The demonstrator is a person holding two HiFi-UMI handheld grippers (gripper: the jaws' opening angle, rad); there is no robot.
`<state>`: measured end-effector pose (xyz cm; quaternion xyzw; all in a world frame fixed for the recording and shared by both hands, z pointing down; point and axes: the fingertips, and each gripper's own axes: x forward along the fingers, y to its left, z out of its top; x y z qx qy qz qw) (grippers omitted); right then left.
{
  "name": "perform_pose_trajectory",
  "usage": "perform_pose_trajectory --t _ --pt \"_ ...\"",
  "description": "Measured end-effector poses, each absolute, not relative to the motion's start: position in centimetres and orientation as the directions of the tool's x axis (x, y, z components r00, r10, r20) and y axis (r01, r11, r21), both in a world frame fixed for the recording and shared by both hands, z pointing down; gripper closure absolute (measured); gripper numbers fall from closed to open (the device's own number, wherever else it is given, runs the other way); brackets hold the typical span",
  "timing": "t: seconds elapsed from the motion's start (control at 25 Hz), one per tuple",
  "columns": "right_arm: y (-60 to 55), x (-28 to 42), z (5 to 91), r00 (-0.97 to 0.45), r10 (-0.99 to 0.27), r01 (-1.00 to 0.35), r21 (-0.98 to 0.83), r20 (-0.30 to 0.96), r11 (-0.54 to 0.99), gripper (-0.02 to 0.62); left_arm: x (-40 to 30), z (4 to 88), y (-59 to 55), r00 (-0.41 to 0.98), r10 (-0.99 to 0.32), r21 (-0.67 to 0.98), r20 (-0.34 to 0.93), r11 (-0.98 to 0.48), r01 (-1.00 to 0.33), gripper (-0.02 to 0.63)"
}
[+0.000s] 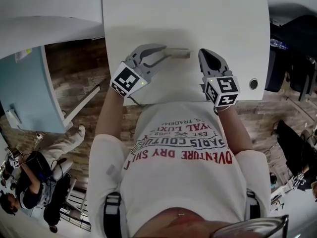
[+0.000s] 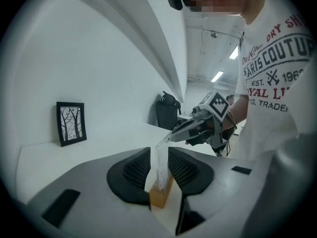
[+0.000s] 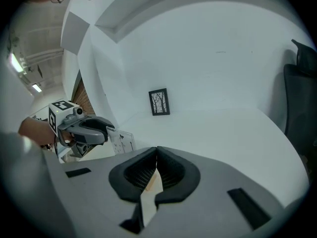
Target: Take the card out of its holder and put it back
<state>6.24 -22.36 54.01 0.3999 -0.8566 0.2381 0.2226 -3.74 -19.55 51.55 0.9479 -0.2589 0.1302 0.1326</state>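
A clear card (image 2: pixel 160 161) stands upright in a small wooden holder (image 2: pixel 161 194). My left gripper (image 2: pixel 158 152) is shut on that wooden base, one jaw on each side. In the head view the holder (image 1: pixel 181 54) lies on the white table (image 1: pixel 148 14), with the left gripper (image 1: pixel 167 55) at its left end. My right gripper (image 1: pixel 206 54) sits just right of it, jaws pressed together and nothing seen held. Its tip (image 2: pixel 173 135) lines up with the card's top corner; I cannot tell if they touch. From the right gripper (image 3: pixel 156 150), the card (image 3: pixel 122 142) shows beside the left gripper (image 3: pixel 106 130).
A small black-framed picture (image 2: pixel 71 123) (image 3: pixel 159 102) stands at the table's far side by the white wall. A dark chair or bag (image 2: pixel 168 110) (image 3: pixel 300 103) is beyond the table's edge. A cable hole (image 1: pixel 253 84) is at the near right corner. A person (image 1: pixel 29 180) sits at lower left.
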Motion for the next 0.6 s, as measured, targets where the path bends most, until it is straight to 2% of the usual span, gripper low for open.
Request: perform_pose_trajectory --t 0.36,0.44,0.6 --pt "-23.0 6.1 55.5 -0.566 -0.563 -0.799 -0.231 0.602 0.556 0.571 -3.6 53.1 -20.2 0.885 -0.349 0.218 0.308 -0.88 -0.422 0.486" --pt "-22.8 6.1 55.5 -0.564 -0.563 -0.8 -0.23 0.604 0.554 0.571 -3.7 53.3 -20.1 0.888 -0.337 0.212 0.313 -0.886 -0.411 0.528" --pt "-22.3 7.2 55.3 -0.562 -0.564 -0.801 -0.227 0.605 0.555 0.571 -2.6 53.5 -19.5 0.897 -0.312 0.195 0.315 -0.903 -0.382 0.546"
